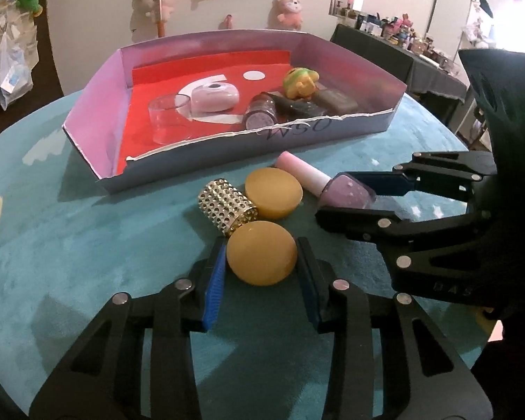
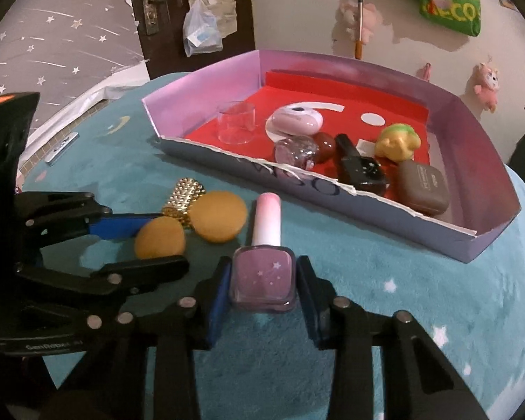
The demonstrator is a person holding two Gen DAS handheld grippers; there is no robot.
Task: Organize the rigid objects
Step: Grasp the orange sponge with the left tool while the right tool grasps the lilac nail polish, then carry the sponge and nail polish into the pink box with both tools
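On the teal tabletop [image 1: 87, 245], in front of the shallow cardboard tray [image 1: 227, 143], we find four loose items grouped close together: two yellow discs, a gold perforated cap [image 1: 227, 211] and a lilac nail-polish bottle [image 2: 262, 276].

The left hand-held gripper [image 1: 262, 269] has its blue-padded fingers on either side of the nearer yellow disc [image 1: 261, 252]. From its own view both pads appear to touch the disc, though the contact on the left pad is hard to confirm. The disc rests on the tabletop, just beside the gold cap. The second yellow disc [image 1: 273, 192] lies behind it, touching the cap.

The right hand-held gripper [image 2: 262, 280] is closed on the square body of the nail-polish bottle, pads pressed to both side faces. The bottle lies on the tabletop with its pink-white cap [image 2: 266, 222] pointing toward the tray.

Inside the tray, on its red liner, we note a clear plastic cup [image 1: 168, 117], a pale pink oval case [image 1: 215, 96], a yellow-green toy figure [image 1: 299, 82], a brown case [image 2: 423, 189] and several dark bottles [image 2: 358, 168] near the front wall.
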